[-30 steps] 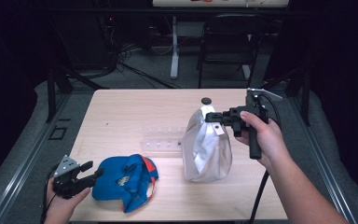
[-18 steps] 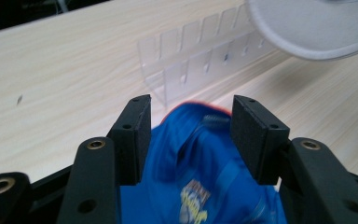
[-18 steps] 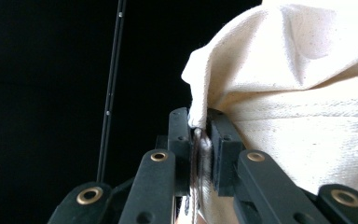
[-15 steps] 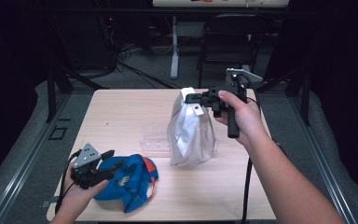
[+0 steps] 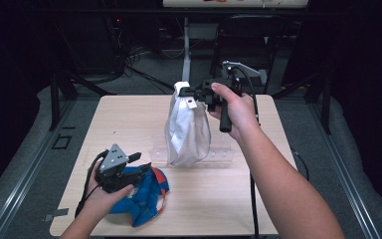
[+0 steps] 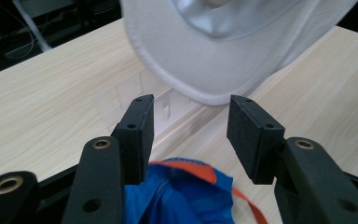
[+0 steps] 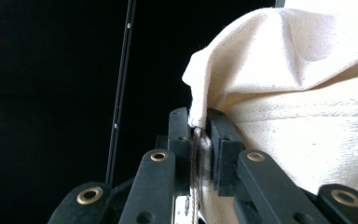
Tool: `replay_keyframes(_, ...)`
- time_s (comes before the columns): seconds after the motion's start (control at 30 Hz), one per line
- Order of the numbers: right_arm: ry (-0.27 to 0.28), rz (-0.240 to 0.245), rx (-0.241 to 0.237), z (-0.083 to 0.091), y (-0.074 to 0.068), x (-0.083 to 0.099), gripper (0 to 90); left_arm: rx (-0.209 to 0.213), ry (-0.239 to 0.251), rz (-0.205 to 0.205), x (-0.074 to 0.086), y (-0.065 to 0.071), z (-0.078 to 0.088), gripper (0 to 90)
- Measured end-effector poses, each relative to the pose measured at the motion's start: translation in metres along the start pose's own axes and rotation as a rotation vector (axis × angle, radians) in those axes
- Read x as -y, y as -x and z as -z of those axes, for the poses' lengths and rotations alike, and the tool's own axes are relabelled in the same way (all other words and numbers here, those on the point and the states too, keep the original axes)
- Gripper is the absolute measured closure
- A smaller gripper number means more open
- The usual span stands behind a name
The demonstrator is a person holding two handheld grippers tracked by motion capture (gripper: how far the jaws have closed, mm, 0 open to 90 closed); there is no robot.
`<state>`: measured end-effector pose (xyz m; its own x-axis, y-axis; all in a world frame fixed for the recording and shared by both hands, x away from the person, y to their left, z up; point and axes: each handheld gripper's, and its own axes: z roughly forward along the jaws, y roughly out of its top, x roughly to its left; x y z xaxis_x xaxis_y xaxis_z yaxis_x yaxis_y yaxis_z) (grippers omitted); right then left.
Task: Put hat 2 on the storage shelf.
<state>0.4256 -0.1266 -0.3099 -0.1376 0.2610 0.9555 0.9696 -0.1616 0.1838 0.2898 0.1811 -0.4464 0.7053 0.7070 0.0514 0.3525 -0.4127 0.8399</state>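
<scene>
Hanging white bag (image 5: 188, 130) clears table's far edge (image 5: 179, 97).

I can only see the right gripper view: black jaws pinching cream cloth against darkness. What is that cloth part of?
Observer: A white bag, hanging from the right gripper over a wooden table.
Operator: Anything else on that table?
Observer: A blue and orange cloth item lies near the front left corner.
Operator: And the other gripper?
Observer: The left gripper hovers over that item, jaws apart with nothing between them, though they have just been closing.
</scene>
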Motion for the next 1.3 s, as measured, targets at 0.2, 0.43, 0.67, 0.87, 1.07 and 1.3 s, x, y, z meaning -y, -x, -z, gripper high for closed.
replay_keyframes(0.2, 0.024, -0.007, 0.002, -0.010, -0.004, -0.008, 81.3, 0.007, -0.025, -0.060, -0.012, 0.015, -0.019, 48.9)
replay_keyframes(0.43, 0.044, -0.021, 0.006, -0.016, -0.002, -0.016, 81.3, -0.050, -0.064, -0.116, -0.024, 0.026, -0.047, 45.9)
replay_keyframes(0.67, 0.064, -0.035, 0.008, -0.018, 0.001, -0.022, 81.3, -0.150, -0.147, -0.172, -0.027, 0.026, -0.073, 63.9)
replay_keyframes(0.87, 0.068, -0.037, 0.013, -0.022, 0.002, -0.024, 81.3, -0.110, -0.161, -0.115, -0.026, 0.013, -0.073, 79.8)
replay_keyframes(1.07, 0.065, -0.033, 0.036, -0.027, 0.004, -0.023, 81.3, -0.084, -0.144, -0.064, -0.018, 0.002, -0.074, 81.8)
replay_keyframes(1.3, 0.051, -0.037, 0.054, -0.034, 0.011, -0.024, 81.3, -0.056, -0.144, -0.039, -0.009, -0.004, -0.080, 82.0)
